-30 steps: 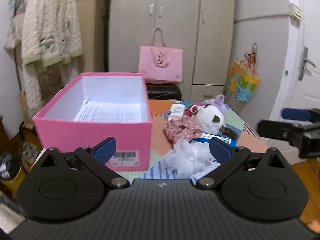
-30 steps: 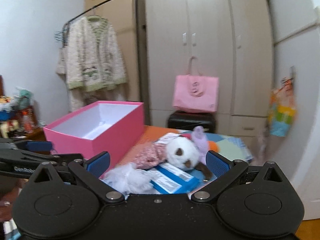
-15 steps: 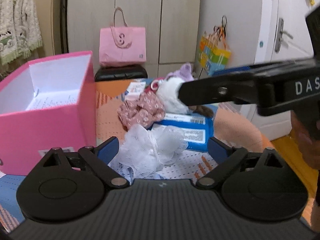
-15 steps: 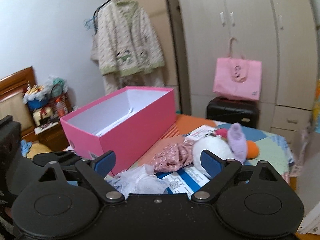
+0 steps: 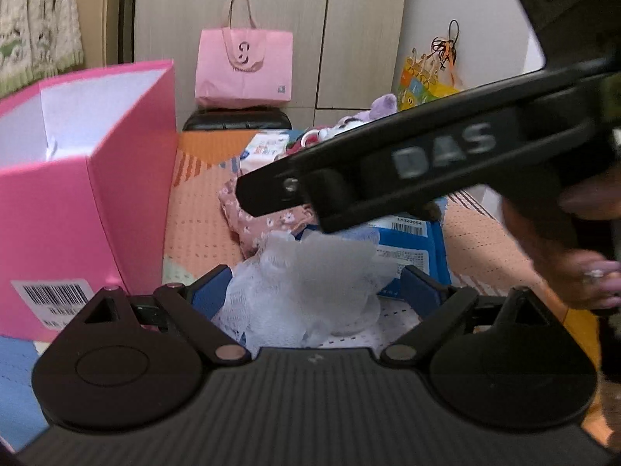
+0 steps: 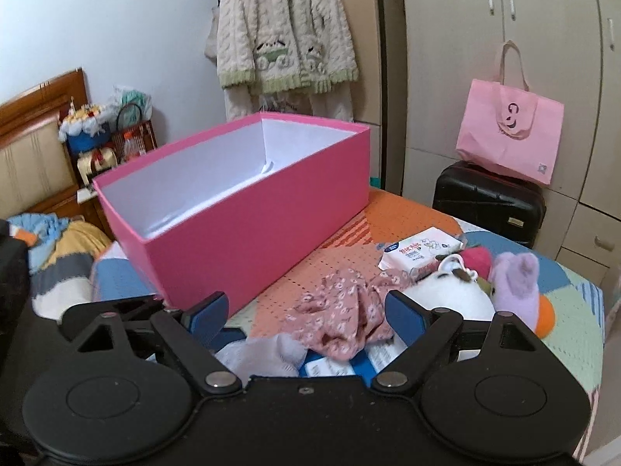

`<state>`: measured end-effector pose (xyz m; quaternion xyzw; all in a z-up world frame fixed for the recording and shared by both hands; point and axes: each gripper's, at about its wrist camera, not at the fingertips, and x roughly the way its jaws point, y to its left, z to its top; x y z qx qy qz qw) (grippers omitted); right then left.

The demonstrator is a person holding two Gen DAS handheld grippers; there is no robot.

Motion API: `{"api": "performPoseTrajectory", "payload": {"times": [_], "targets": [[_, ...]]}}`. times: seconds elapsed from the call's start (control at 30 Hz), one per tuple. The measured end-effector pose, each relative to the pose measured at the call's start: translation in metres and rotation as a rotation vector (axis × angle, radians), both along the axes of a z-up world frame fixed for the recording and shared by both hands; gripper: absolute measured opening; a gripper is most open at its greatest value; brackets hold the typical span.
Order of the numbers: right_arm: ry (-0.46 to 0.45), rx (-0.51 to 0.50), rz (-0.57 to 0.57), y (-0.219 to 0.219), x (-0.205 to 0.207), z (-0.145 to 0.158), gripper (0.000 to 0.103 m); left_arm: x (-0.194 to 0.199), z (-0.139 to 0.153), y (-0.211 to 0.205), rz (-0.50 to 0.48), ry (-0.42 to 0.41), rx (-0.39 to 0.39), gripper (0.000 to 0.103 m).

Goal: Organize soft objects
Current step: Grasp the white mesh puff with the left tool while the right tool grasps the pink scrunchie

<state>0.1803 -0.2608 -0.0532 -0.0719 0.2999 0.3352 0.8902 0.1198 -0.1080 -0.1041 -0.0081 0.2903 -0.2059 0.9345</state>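
An open pink box [image 6: 240, 209] stands on the left of the patchwork-covered table [image 6: 574, 310]. To its right lies a pile of soft things. A white mesh puff [image 5: 310, 279] sits between the fingers of my left gripper [image 5: 316, 289], which is open; the puff's edges come close to the blue pads. My right gripper [image 6: 306, 312] hovers low over a pink floral cloth [image 6: 337, 318]. Its jaws are closing with the cloth between them, the pads clear of it. Its black body [image 5: 427, 155] crosses the left wrist view. A white plush [image 6: 454, 299] and a purple plush [image 6: 516, 283] lie to the right.
A blue packet [image 5: 411, 248] lies under the pile and a white tissue pack [image 6: 419, 250] sits behind it. A pink tote bag [image 6: 508, 136] rests on a black case [image 6: 489, 202] by the wardrobe. A person's hand [image 5: 574, 256] grips the right tool.
Both grippers have moved forward and down toward the pile. The mesh puff now lies between the left fingers, the floral cloth between the right ones. Both pairs of jaws have narrowed a little.
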Motion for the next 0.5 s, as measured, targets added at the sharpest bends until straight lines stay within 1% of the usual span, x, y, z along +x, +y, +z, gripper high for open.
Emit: {"api": "performPoseTrajectory", "payload": {"times": [0.07,0.1,0.13,0.17,0.2,0.23,0.27,0.3,0.37,0.43,0.5], "targets": [[0.026,-0.019,-0.003,0.004,0.013,-0.007,0.091,0.002,-0.003,0.001,0.002,0.013,-0.005,0.093],[0.037,-0.029,-0.004,0.005,0.017,-0.011,0.089,0.003,-0.004,0.001,0.003,0.019,-0.005,0.088],[0.045,-0.036,-0.005,0.006,0.021,-0.014,0.085,0.005,-0.005,0.001,0.004,0.026,-0.003,0.083],[0.060,-0.041,-0.008,0.006,0.024,-0.018,0.083,0.007,-0.006,0.001,0.001,0.038,-0.005,0.074],[0.072,-0.040,-0.008,0.006,0.027,-0.022,0.079,0.009,-0.008,0.002,-0.007,0.042,-0.011,0.071],[0.078,-0.036,-0.006,0.006,0.028,-0.024,0.075,0.009,-0.008,0.002,-0.010,0.035,-0.011,0.069],[0.080,-0.033,-0.006,0.005,0.028,-0.025,0.073,0.009,-0.008,0.001,-0.013,0.030,-0.008,0.065],[0.077,-0.033,-0.011,0.005,0.028,-0.026,0.068,0.010,-0.009,0.001,-0.015,0.024,-0.006,0.061],[0.071,-0.032,-0.019,0.004,0.027,-0.027,0.058,0.010,-0.010,0.002,-0.020,0.019,-0.011,0.057],[0.076,-0.037,-0.037,0.003,0.028,-0.029,0.034,0.010,-0.011,0.003,-0.025,0.014,-0.013,0.053],[0.065,-0.062,-0.053,0.003,0.029,-0.033,0.024,0.011,-0.011,0.004,-0.024,0.010,-0.018,0.048]]}}
